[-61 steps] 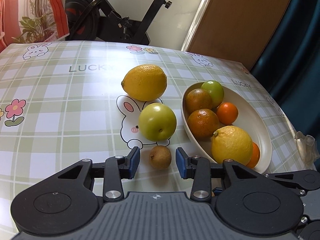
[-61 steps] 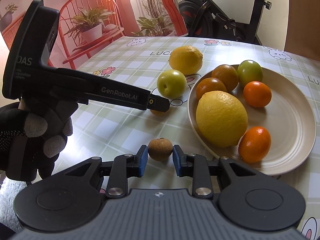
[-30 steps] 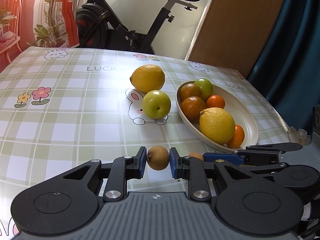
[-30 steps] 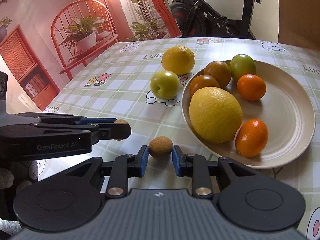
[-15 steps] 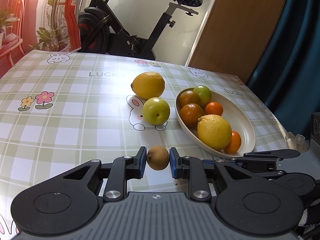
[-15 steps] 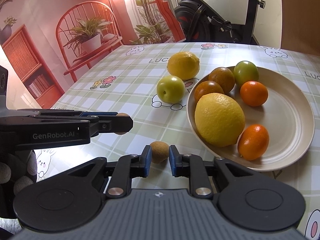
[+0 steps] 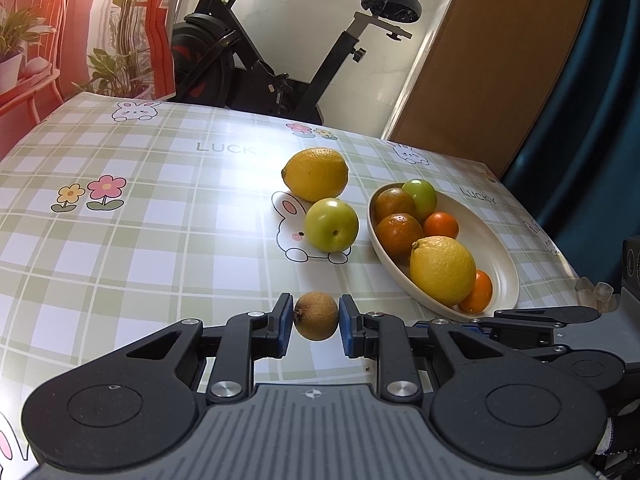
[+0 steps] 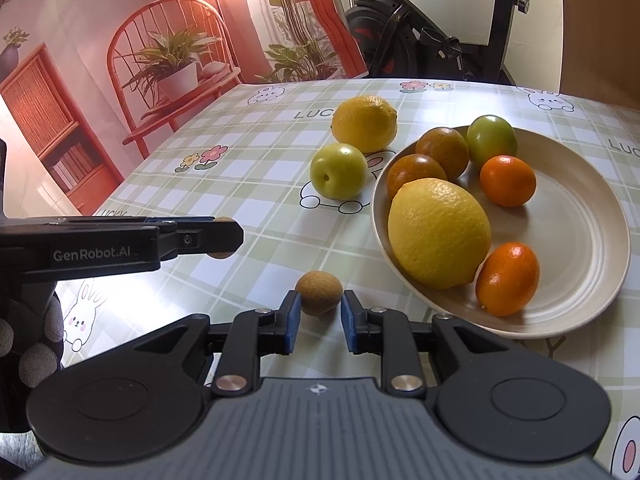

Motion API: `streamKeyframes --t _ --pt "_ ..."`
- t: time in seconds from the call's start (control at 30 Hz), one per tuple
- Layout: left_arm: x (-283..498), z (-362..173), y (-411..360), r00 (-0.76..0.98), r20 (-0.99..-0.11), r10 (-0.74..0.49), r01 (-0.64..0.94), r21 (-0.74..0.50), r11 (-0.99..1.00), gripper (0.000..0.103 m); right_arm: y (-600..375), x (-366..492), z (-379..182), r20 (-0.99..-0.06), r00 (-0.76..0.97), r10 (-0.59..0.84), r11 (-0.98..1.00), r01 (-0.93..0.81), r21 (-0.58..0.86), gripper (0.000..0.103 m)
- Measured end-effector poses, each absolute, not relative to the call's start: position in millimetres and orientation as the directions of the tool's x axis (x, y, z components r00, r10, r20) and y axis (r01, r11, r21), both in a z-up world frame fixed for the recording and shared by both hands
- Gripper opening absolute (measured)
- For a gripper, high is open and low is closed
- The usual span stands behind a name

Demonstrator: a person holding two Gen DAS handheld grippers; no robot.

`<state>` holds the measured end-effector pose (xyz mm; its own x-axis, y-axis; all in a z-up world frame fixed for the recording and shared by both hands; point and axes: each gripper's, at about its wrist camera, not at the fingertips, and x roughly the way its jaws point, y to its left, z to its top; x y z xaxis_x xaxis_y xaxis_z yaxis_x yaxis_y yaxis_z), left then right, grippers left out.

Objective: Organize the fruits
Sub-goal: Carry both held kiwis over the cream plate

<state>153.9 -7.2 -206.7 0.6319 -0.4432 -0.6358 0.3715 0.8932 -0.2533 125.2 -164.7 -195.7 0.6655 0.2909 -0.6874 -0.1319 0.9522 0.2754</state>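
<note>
Left gripper (image 7: 316,322): blue pads clamped on a small brown fruit (image 7: 315,315), one pad on each side, the fruit held clear of the tablecloth (image 7: 168,216). In the right wrist view the same gripper (image 8: 224,236) enters from the left edge, seen side-on, with the brown fruit showing at its tip.

Right gripper (image 8: 319,318): jaws parted around a second small brown fruit (image 8: 319,292). This fruit rests on the cloth near the table's near edge, just beside the plate's near-left rim. Small gaps show at both pads, so no grip.

Container: one cream plate (image 8: 576,240) toward the right side of the table. Contents, six pieces:
- large lemon (image 8: 439,232), near-left part, against the rim
- two small orange citrus, one at the near rim (image 8: 507,278), one toward the middle (image 8: 507,180)
- two brownish-orange fruits (image 8: 416,174) at the far-left rim, touching each other
- one green fruit (image 8: 491,141) at the far rim

Outside the plate, on the cloth: a green round fruit (image 8: 339,171) just left of the plate, and a second lemon (image 8: 364,123) just behind it.
</note>
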Motion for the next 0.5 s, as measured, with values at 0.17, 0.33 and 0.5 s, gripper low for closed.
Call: streamKeyframes --t 0.17,0.33,0.5 --pt "155.1 -209.0 -6.2 0.629 -0.64 -0.441 0.368 -0.254 0.894 0.026 -159.7 134.2 -196.9 -0.691 0.662 0.289 0.955 -0.147 0.258 0.036" --pt "156.3 -209.6 -3.1 0.631 -0.64 -0.439 0.359 -0.261 0.896 0.026 -153.9 141.9 -201.0 -0.704 0.643 0.302 0.952 -0.172 0.252 0.036" --pt "156.5 -208.9 -5.5 0.629 -0.638 -0.445 0.366 -0.262 0.893 0.026 -153.2 139.8 -203.2 -0.712 0.634 0.303 0.952 -0.177 0.248 0.036"
